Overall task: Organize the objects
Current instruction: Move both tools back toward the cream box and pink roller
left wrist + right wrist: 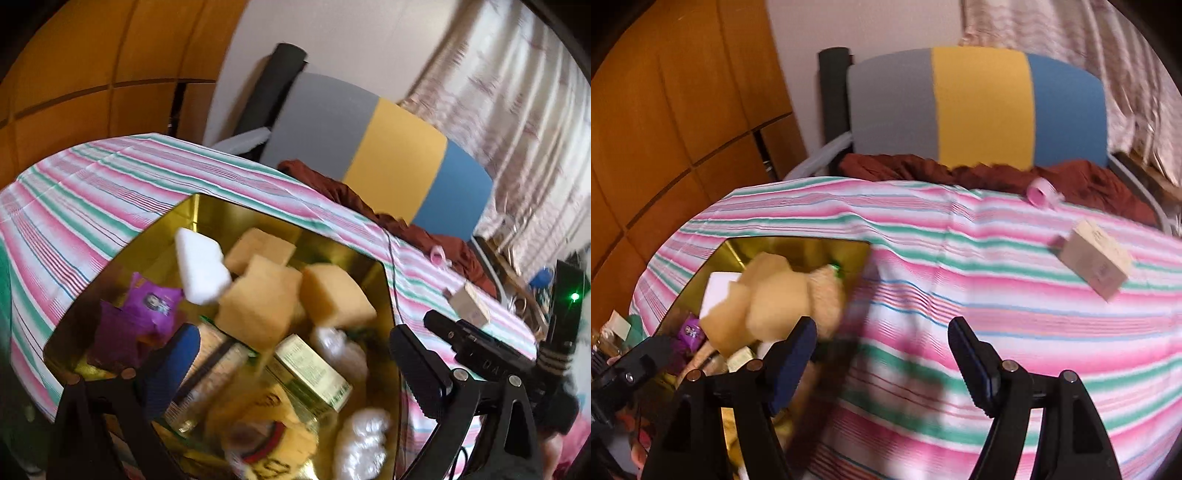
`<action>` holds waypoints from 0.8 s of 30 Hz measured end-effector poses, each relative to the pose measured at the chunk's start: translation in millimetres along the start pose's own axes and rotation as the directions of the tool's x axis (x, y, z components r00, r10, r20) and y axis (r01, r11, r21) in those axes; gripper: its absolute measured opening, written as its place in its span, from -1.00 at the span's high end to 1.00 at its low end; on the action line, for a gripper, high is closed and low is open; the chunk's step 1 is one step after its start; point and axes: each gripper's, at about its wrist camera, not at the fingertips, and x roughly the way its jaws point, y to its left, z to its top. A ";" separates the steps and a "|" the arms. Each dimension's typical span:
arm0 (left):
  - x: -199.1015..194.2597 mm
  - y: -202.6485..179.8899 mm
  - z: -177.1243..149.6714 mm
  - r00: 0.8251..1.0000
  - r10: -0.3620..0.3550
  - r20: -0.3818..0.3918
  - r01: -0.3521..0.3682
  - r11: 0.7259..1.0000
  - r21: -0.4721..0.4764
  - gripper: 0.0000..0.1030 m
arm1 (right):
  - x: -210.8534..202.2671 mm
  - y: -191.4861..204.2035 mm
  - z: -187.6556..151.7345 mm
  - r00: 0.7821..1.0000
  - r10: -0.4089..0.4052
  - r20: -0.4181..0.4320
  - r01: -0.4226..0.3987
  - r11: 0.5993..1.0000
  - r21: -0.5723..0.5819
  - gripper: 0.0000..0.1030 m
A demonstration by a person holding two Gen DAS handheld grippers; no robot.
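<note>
The right gripper [882, 354], fingers spread and empty, is nearer the small box [1095, 258], which lies upper right of it, long axis running diagonally.

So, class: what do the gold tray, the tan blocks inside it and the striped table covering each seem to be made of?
Gold tray: probably metal or foil-faced card, since its walls shine and mirror the contents.
Tan blocks: likely sponge foam, with a matte, porous-looking surface and soft edges.
Striped table covering: woven cloth, matte, with visible fold creases; the exact fibre cannot be told.
</note>
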 end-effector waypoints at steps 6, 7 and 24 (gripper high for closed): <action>-1.4 -21.6 -14.8 0.997 -0.051 -0.050 0.053 0.998 0.029 -1.00 | -1.2 -47.2 -23.1 0.997 -0.067 -0.037 0.069 0.996 0.054 -0.45; -3.1 -27.3 -17.8 0.996 -0.068 -0.057 0.070 0.997 0.034 -1.00 | -1.8 -54.9 -27.2 0.995 -0.086 -0.043 0.088 0.995 0.051 -0.45; 7.6 -124.9 -44.8 0.977 -0.152 -0.153 0.182 0.960 0.213 -1.00 | -7.4 -236.2 57.4 0.968 -0.240 0.078 0.233 0.968 0.090 -0.45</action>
